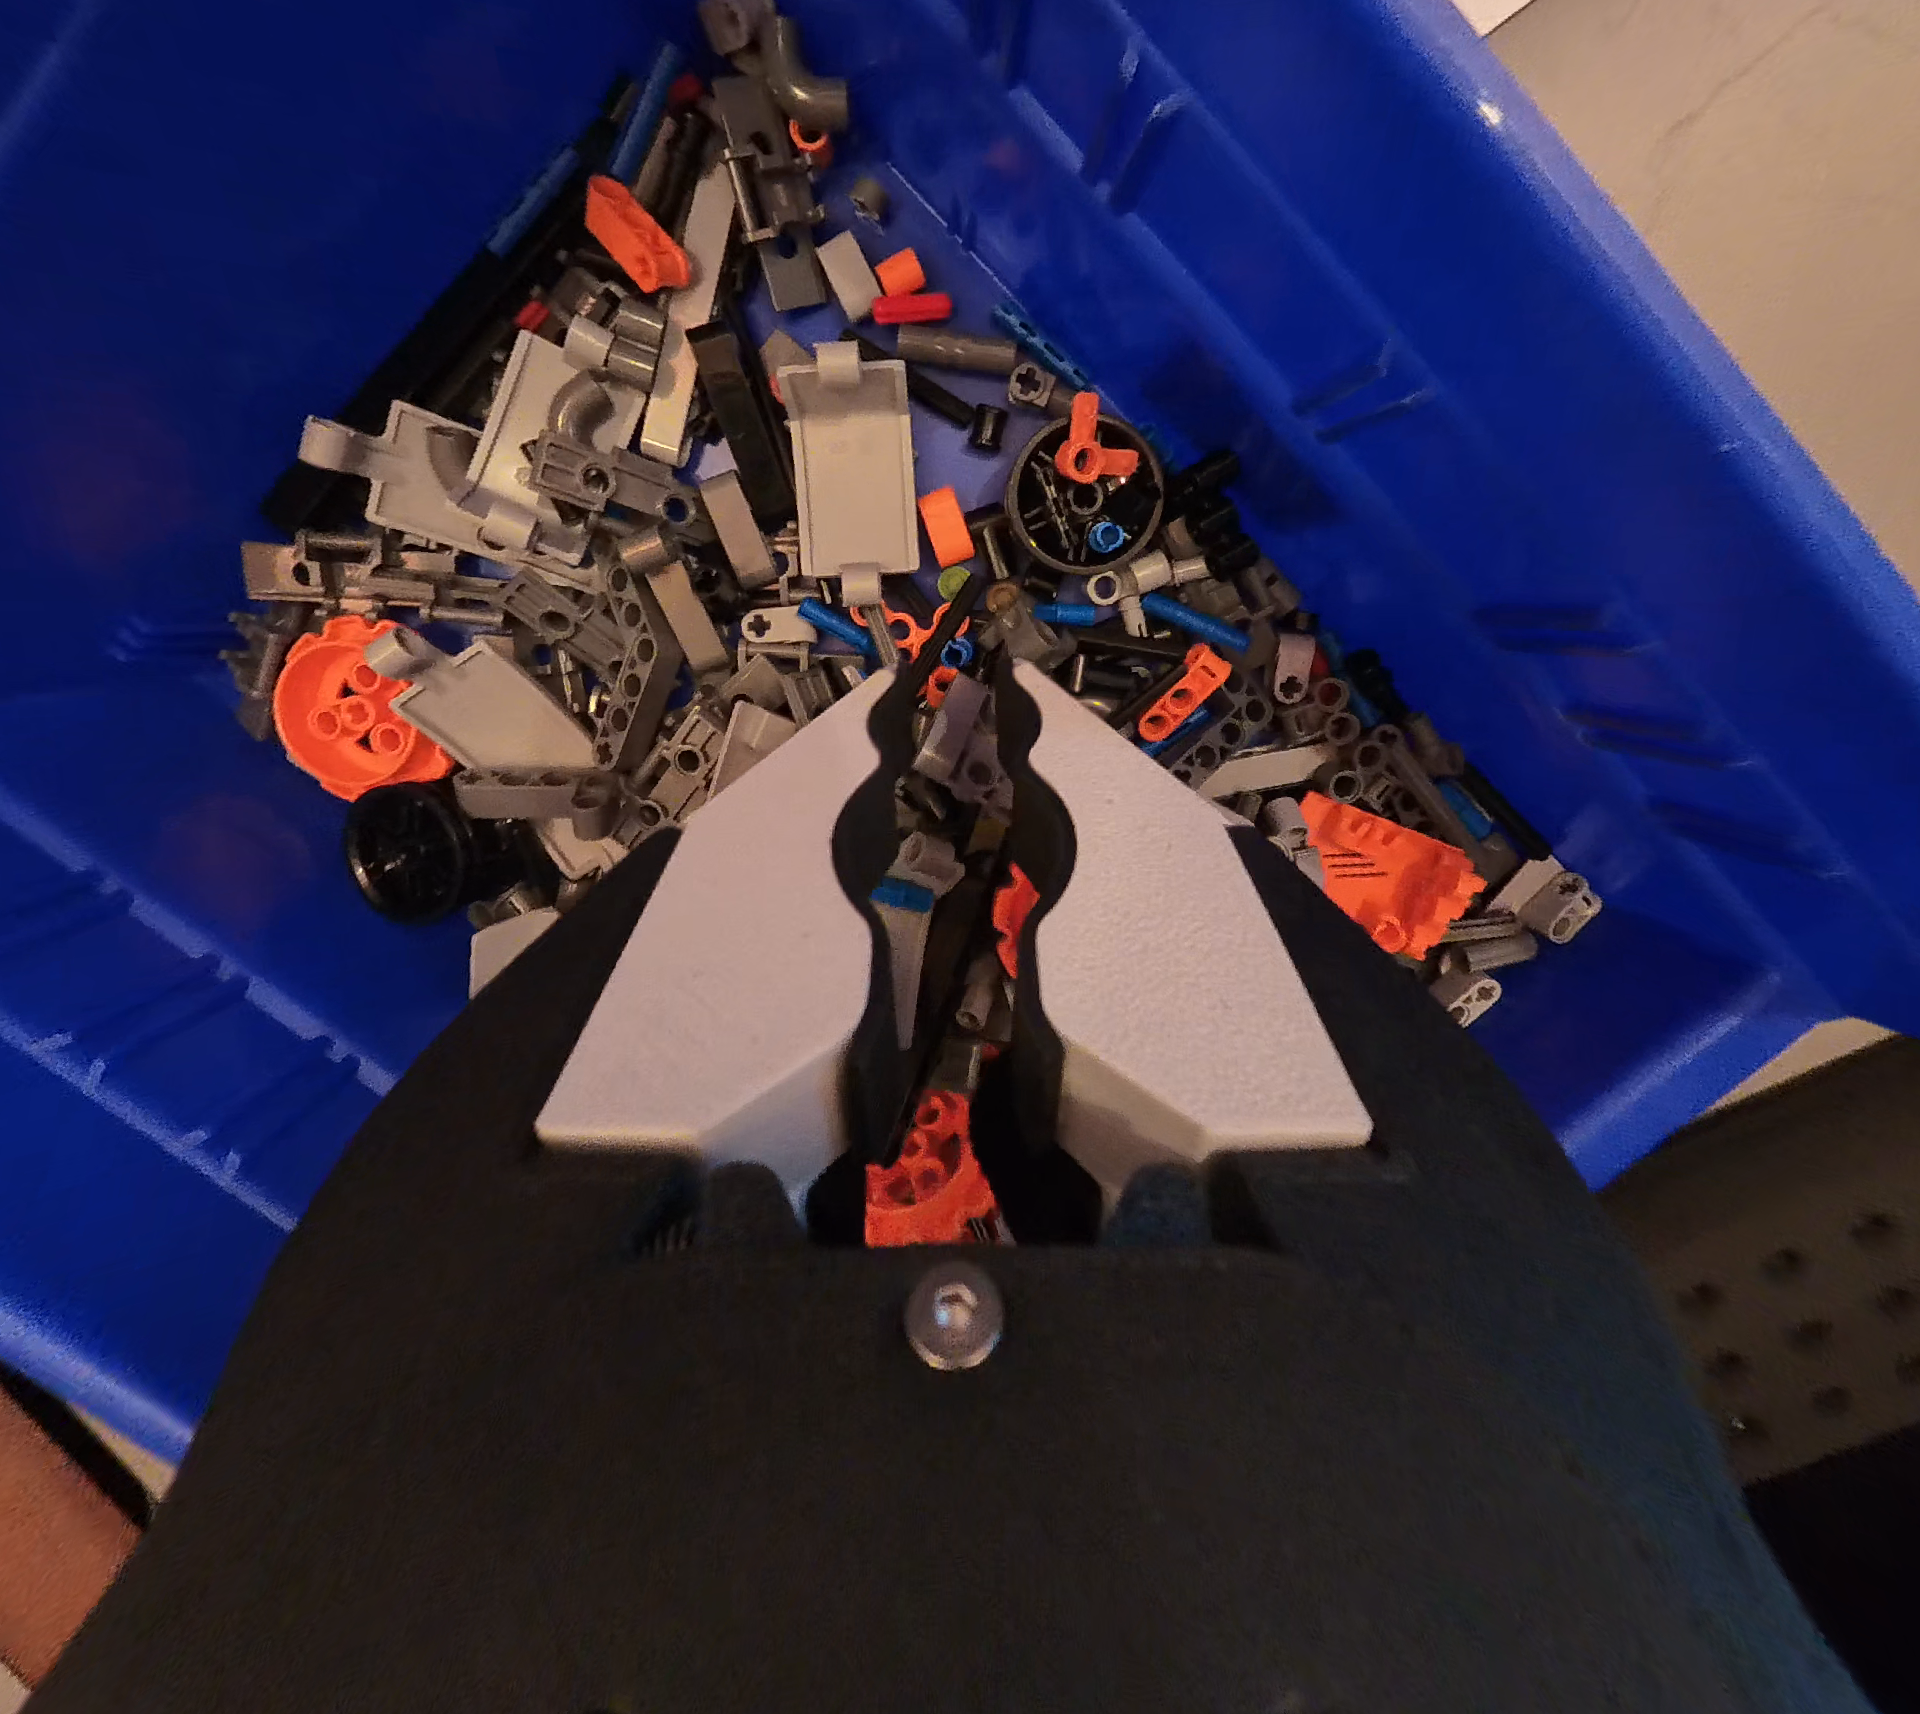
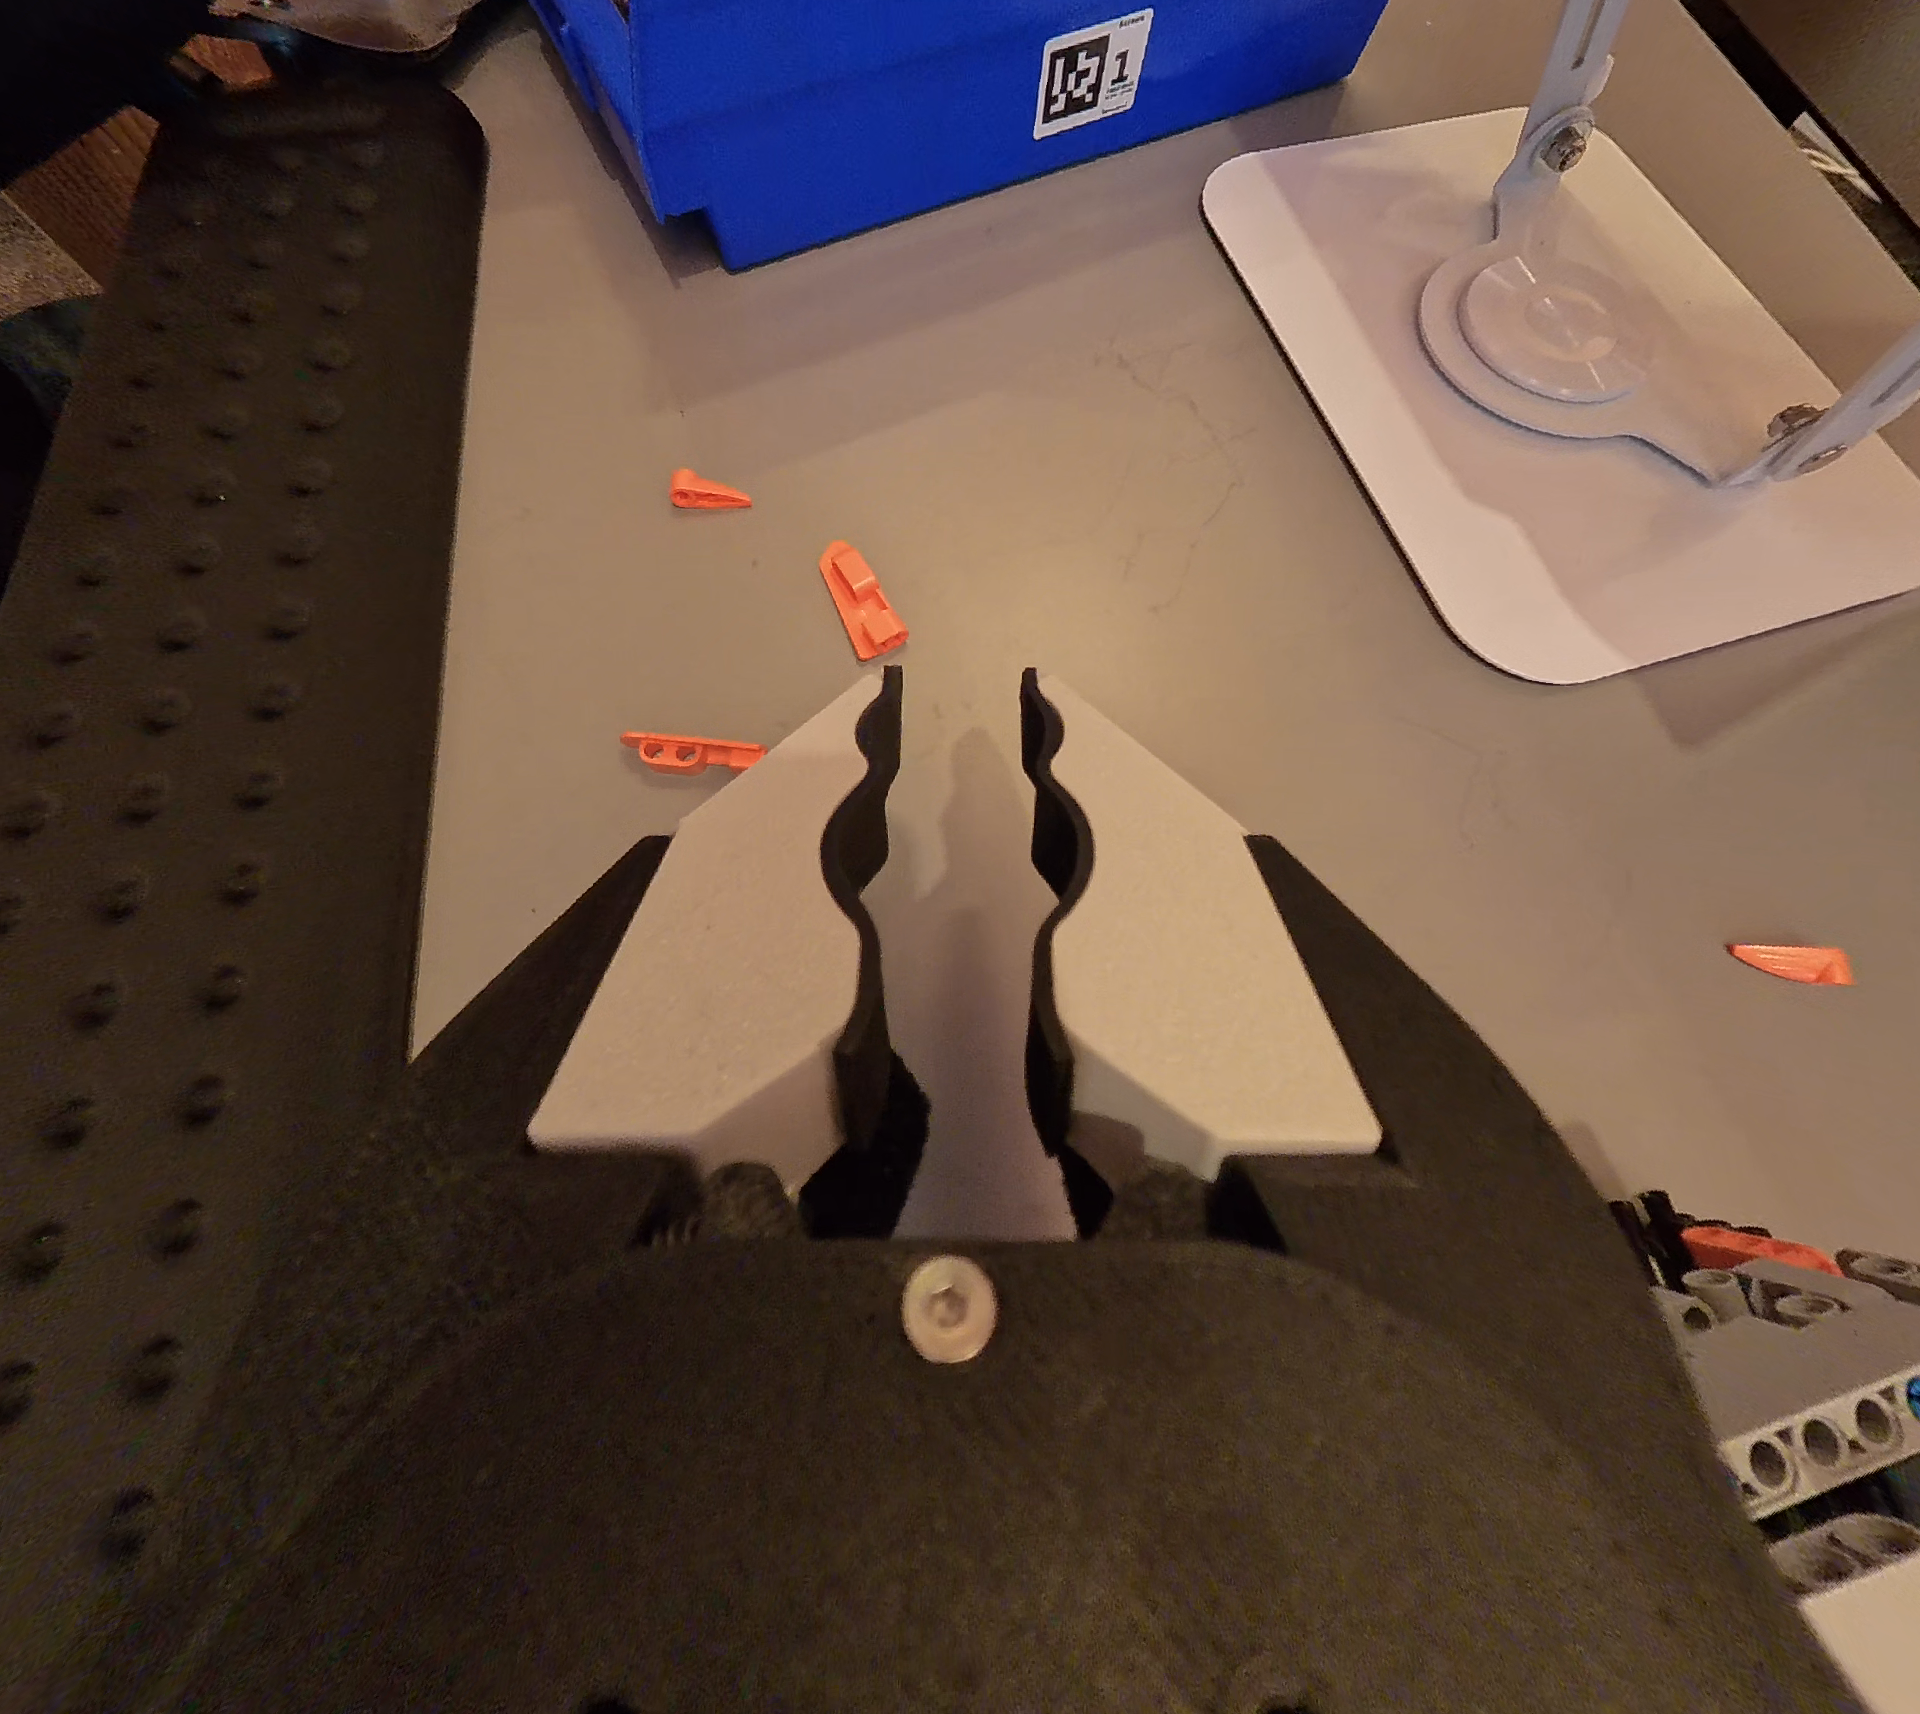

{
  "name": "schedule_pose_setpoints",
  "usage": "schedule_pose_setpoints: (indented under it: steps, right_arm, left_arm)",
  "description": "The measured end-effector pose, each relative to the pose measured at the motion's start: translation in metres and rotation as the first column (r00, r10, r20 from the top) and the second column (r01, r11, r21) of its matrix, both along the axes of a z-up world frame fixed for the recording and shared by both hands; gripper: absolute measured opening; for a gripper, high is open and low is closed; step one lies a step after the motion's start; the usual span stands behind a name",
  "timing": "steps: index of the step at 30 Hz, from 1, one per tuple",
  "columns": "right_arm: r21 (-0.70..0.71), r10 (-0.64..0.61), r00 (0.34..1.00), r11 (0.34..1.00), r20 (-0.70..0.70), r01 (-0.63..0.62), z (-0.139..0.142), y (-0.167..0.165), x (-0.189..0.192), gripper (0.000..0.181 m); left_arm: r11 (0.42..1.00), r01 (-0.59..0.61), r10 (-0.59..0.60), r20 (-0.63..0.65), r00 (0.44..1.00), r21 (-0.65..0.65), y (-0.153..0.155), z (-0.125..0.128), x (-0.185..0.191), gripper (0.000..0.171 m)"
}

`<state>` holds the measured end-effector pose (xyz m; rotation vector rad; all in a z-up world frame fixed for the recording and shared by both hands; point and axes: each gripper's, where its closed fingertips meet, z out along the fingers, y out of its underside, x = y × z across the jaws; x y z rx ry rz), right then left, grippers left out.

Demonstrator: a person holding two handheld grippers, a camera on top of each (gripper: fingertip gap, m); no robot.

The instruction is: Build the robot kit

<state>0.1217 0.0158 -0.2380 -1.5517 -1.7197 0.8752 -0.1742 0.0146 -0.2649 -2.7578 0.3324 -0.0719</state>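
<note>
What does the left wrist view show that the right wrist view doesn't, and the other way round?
Only the left wrist view: the bin's inside, a heap of grey, black and orange building-toy parts, with the left gripper nearly shut above them, gripping nothing visible.

Only the right wrist view: the open right gripper over the grey table, four loose orange pieces, the nearest just ahead of the fingertips, a white stand base, a black studded mat.

Both: the blue bin.

Left gripper (image 1: 951, 677) near-closed, right gripper (image 2: 961, 677) parted
</note>
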Motion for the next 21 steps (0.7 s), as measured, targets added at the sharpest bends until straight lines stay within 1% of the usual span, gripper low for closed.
schedule_pose_setpoints:
  steps: [5, 9, 14, 17, 21]
  right_arm:
    - [-0.004, 0.001, 1.0, 1.0, -0.002, -0.001, 0.0, 0.0, 0.0, 0.02]
    - [-0.004, 0.002, 1.0, 1.0, -0.004, -0.002, 0.001, -0.001, 0.0, 0.02]
    - [-0.006, 0.003, 1.0, 1.0, -0.008, -0.003, 0.002, -0.001, 0.001, 0.021]
    - [-0.007, 0.004, 1.0, 1.0, -0.012, -0.004, 0.004, -0.001, 0.001, 0.02]
    - [-0.01, 0.006, 1.0, 1.0, -0.015, -0.006, 0.004, -0.002, 0.001, 0.02]
  left_arm:
    - [1.0, -0.003, 0.003, 0.0, 1.0, -0.013, 0.002, -0.006, -0.001, 0.011]
    - [0.999, 0.004, -0.004, -0.004, 1.0, -0.036, 0.001, -0.013, -0.001, 0.006]
    - [1.0, -0.003, 0.004, 0.014, 1.0, -0.01, 0.004, -0.011, -0.001, 0.002]
    - [1.0, -0.011, 0.01, 0.055, 0.998, 0.029, 0.007, -0.003, -0.001, 0.003]
    - [0.992, -0.023, 0.0, 0.177, 0.984, 0.124, 0.012, 0.02, 0.007, 0.003]
